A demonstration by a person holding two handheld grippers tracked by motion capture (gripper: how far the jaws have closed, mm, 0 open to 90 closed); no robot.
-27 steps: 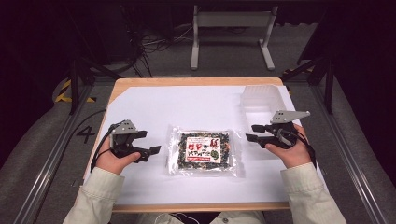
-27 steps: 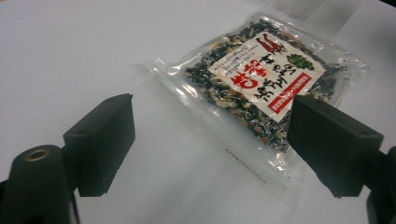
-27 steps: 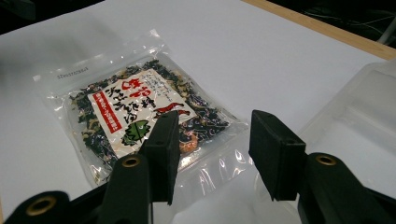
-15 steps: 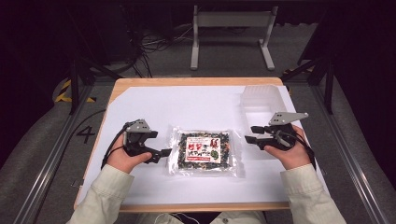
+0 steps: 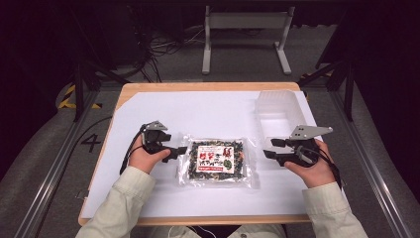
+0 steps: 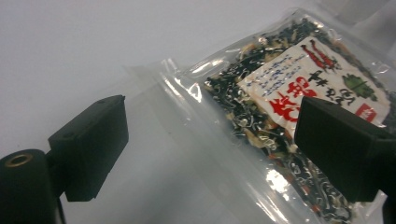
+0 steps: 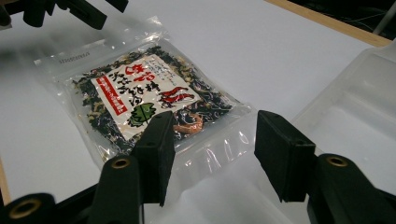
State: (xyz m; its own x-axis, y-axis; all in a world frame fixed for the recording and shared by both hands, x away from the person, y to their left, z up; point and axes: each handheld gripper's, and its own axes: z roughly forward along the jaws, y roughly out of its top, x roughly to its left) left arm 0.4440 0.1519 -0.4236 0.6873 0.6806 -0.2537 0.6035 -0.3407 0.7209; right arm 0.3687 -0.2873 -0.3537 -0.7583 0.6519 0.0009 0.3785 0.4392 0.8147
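A clear packet (image 5: 216, 161) of dried food with a red-and-white label lies flat near the middle of the white sheet (image 5: 208, 111), well short of the clear bin (image 5: 277, 106) at the far right. The left gripper (image 5: 181, 149) sits at the packet's left edge, its jaws spread wide with the sealed plastic margin between them but no pad pressing on it. The right gripper (image 5: 268, 149) waits just off the packet's right edge, jaws about half open and holding nothing. The step in hand looks like taking the packet by its edges, probably to carry it toward the bin. To do that well, each gripper should come in low and level with the sheet, slide one pad under the flat empty margin, and close on plastic alone, not on the bulging fill, which could slip or crush.
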